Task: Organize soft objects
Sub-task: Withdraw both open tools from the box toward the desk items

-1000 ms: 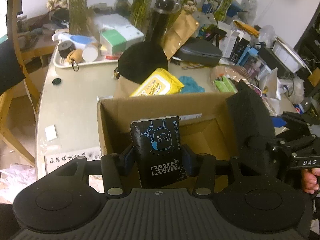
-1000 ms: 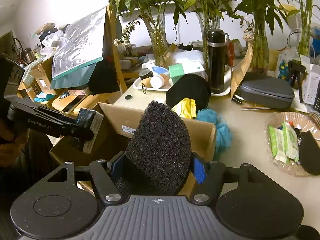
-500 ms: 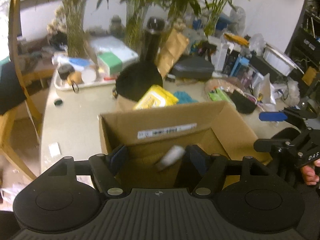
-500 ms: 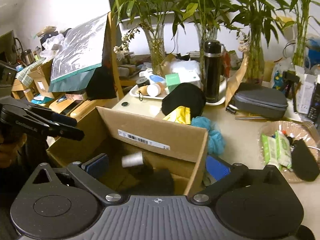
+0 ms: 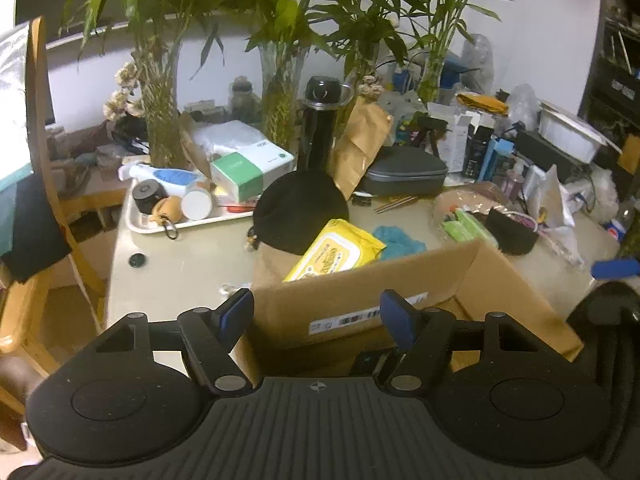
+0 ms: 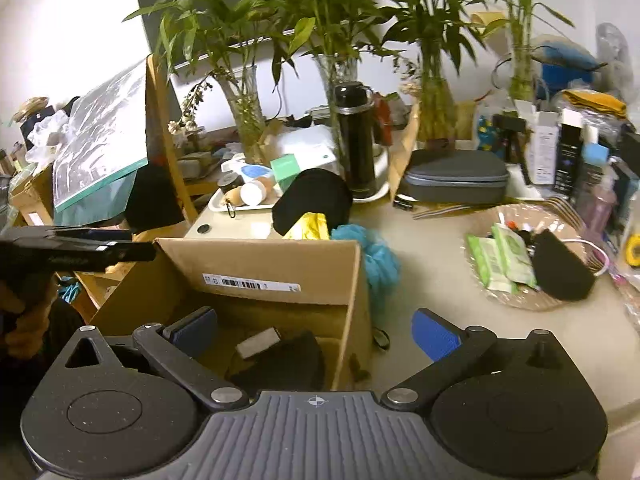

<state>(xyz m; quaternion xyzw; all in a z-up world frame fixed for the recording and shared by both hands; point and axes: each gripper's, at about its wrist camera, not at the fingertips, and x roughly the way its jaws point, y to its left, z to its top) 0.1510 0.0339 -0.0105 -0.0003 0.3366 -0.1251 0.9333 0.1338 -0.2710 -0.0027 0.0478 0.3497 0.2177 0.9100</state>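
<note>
The cardboard box [image 6: 280,280] sits low in the middle of my right view, and the soft things lie inside it: a black foam piece [image 6: 284,364] with a small pack [image 6: 258,342] resting on it, white end showing. I can only see part of them, because the box wall and my tool hide the rest.

My right gripper [image 6: 316,332] is spread wide with nothing in it. One blue pad hangs over the box, the other over the table [image 6: 440,280] just outside the wall.

My left gripper [image 5: 316,316] is spread wide too, and bare. In that view the box [image 5: 400,280] fills the lower middle, and its bottom is dark and hard to make out.

Behind the box I see a yellow wipes pack [image 5: 336,250], a blue puff [image 5: 400,240] and a round black cloth thing [image 5: 300,208], all partly hidden by the box wall. A black bottle [image 5: 320,124] stands farther back in the upper middle. At the right edge of the left view, a blue pad [image 5: 616,268] of the other tool pokes in, cut off.
</note>
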